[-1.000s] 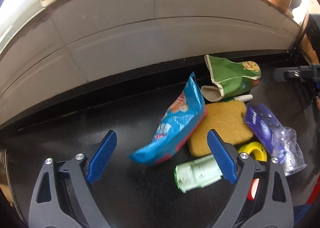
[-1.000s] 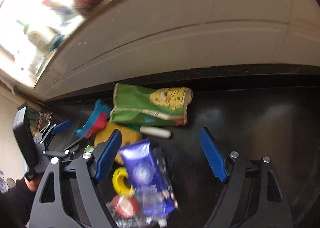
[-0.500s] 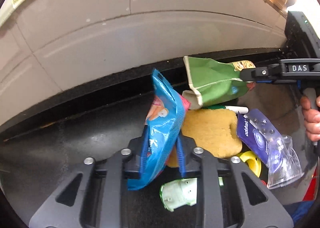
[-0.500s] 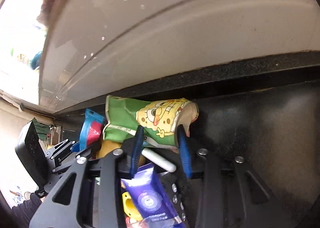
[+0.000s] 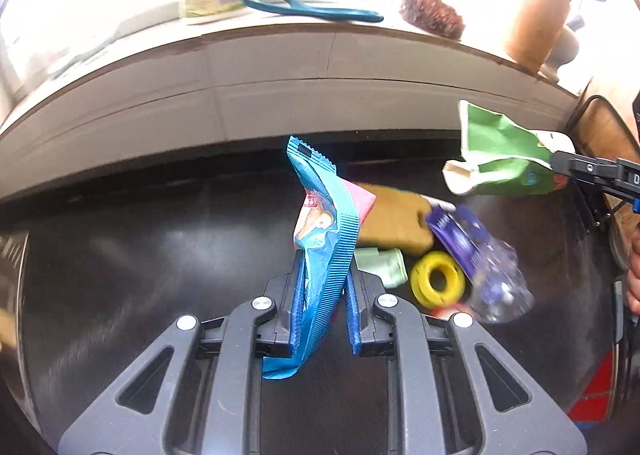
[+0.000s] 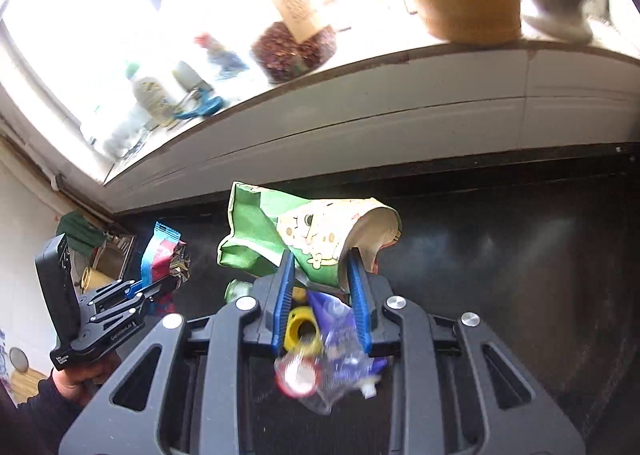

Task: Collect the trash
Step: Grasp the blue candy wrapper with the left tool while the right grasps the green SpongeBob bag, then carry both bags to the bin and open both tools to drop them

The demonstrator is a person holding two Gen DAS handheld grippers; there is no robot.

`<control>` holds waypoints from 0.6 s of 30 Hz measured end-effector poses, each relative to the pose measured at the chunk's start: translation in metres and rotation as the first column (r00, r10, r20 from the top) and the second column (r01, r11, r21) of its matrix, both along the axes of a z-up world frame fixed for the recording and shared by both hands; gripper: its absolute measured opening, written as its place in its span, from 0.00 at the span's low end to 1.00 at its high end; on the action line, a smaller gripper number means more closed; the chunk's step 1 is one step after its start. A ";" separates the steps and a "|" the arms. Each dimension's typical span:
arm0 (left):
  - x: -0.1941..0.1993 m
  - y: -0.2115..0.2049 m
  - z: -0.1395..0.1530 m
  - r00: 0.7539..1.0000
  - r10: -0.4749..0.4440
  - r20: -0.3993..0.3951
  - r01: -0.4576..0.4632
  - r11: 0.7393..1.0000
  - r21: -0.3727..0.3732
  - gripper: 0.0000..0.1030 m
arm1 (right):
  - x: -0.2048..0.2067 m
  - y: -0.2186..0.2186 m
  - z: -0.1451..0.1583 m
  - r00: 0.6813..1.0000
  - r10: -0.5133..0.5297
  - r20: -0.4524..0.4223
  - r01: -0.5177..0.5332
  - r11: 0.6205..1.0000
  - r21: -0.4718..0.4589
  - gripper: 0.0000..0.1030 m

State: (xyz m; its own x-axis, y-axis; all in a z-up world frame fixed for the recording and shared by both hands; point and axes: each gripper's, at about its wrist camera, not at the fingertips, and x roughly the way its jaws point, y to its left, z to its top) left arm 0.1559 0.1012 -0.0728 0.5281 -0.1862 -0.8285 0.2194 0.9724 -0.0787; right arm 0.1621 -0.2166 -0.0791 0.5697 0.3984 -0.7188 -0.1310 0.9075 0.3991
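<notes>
Blue crinkled foil snack wrapper [image 5: 320, 255]: clamped mid-length in left gripper [image 5: 320, 307], lifted above black countertop [image 5: 120, 255]. Green cartoon-printed paper bag [image 6: 304, 239]: pinched in right gripper [image 6: 320, 295], also aloft. Both judged light, limp, slippery; best gripped across flattened middle.

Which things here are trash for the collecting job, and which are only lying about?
Trash for the job:
- blue snack wrapper, held in the left gripper
- green snack bag, held in the right gripper
- purple wrapper, on the black counter

Probably just lying about:
- yellow sponge
- yellow ring
- brown brush on the sill
</notes>
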 end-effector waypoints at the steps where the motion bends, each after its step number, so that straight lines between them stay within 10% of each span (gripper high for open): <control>1: -0.005 0.006 0.002 1.000 0.009 -0.002 -0.009 1.000 0.000 0.17 | -0.010 0.002 0.004 1.000 0.004 0.009 -0.004 1.000 -0.008 0.27; 18: -0.138 0.000 0.012 0.997 0.076 0.005 -0.076 0.997 0.020 0.17 | -0.123 0.055 0.018 0.990 0.138 0.034 -0.134 0.985 -0.113 0.27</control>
